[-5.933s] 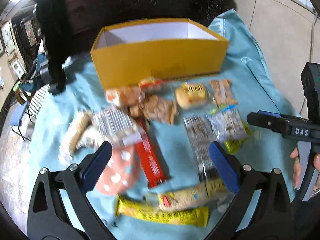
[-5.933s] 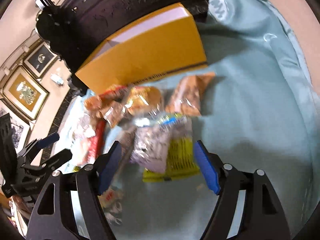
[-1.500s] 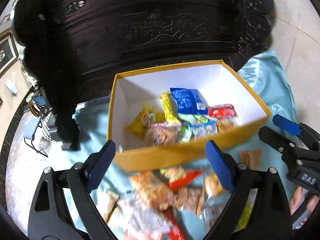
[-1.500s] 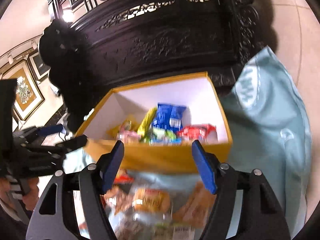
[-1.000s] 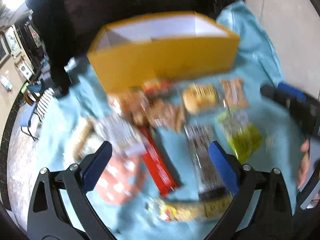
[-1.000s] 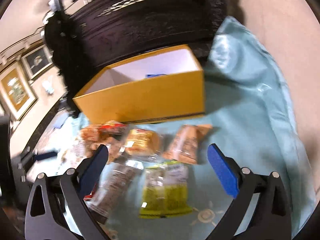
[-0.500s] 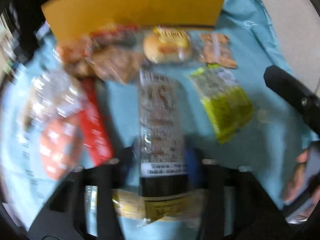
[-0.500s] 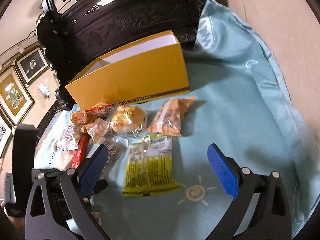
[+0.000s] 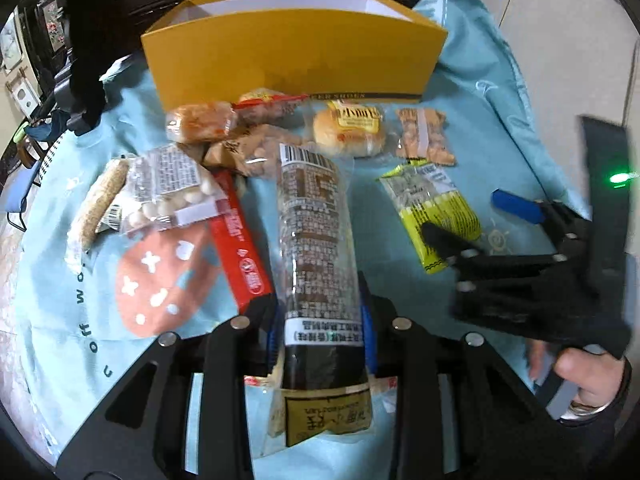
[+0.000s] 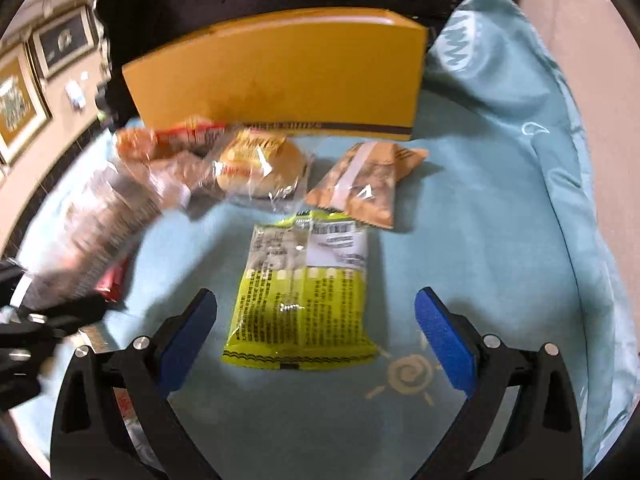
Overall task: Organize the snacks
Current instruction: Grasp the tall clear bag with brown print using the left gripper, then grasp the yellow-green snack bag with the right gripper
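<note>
My left gripper [image 9: 320, 332] is shut on a long brown snack pack [image 9: 316, 248] with printed text, lifted off the cloth; it shows blurred in the right wrist view [image 10: 92, 224]. My right gripper [image 10: 316, 332] is open, its blue pads on either side of a yellow-green snack bag [image 10: 302, 292] lying flat on the cloth. That bag also shows in the left wrist view [image 9: 432, 212], with the right gripper [image 9: 480, 220] over it. The yellow box [image 9: 296, 48] stands at the back [image 10: 280, 72].
On the light blue cloth [image 10: 480, 240] lie a wrapped bun [image 10: 260, 168], an orange nut pack [image 10: 364, 184], a red bar [image 9: 240, 236], a pack of white candies [image 9: 172, 188] and other snacks. Dark carved furniture stands behind the box.
My left gripper dropped from above the box to the cloth, closed on the brown pack and has begun lifting it. My right gripper came down low over the yellow-green bag, still open.
</note>
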Motion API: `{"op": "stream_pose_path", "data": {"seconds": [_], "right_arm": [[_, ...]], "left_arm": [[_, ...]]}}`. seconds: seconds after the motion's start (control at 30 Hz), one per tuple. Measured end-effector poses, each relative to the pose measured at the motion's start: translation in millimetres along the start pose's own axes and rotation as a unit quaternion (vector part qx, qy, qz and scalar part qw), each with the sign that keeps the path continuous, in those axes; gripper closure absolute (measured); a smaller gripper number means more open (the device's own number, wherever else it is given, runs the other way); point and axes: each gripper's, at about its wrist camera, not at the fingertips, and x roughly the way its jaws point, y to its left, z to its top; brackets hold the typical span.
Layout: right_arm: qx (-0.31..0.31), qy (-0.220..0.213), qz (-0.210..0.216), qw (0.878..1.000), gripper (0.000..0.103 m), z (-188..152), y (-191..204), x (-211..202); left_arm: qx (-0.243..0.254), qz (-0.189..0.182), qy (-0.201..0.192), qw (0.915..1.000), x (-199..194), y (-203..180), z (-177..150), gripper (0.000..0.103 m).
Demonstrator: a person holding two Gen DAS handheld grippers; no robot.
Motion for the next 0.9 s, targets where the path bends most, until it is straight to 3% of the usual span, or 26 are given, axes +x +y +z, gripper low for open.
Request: {"op": "stream_pose_path", "data": {"seconds": [0.17, 0.4, 0.63, 0.9], "right_arm": [[-0.014, 0.020, -0.011, 1.000, 0.005, 3, 10, 16], [-0.002, 0.015, -0.001, 1.000, 0.033, -2, 5, 16], [0.041, 0.002, 0.030, 0.999, 0.036, -5, -14, 0], [0.047, -0.017, 0.049, 0.998, 0.036, -8, -16, -25]], "left_arm": [[-0.014, 0.005, -0.007, 0.9999, -7, 16, -5, 0.071], [-0.028, 0.005, 0.004, 0.9996, 2, 26, -13, 0.068], [-0.026, 0.014, 0.002, 0.9996, 2, 28, -17, 0.066], [-0.023, 0.011, 0.001, 0.9997, 4, 29, -15, 0.065]]}}
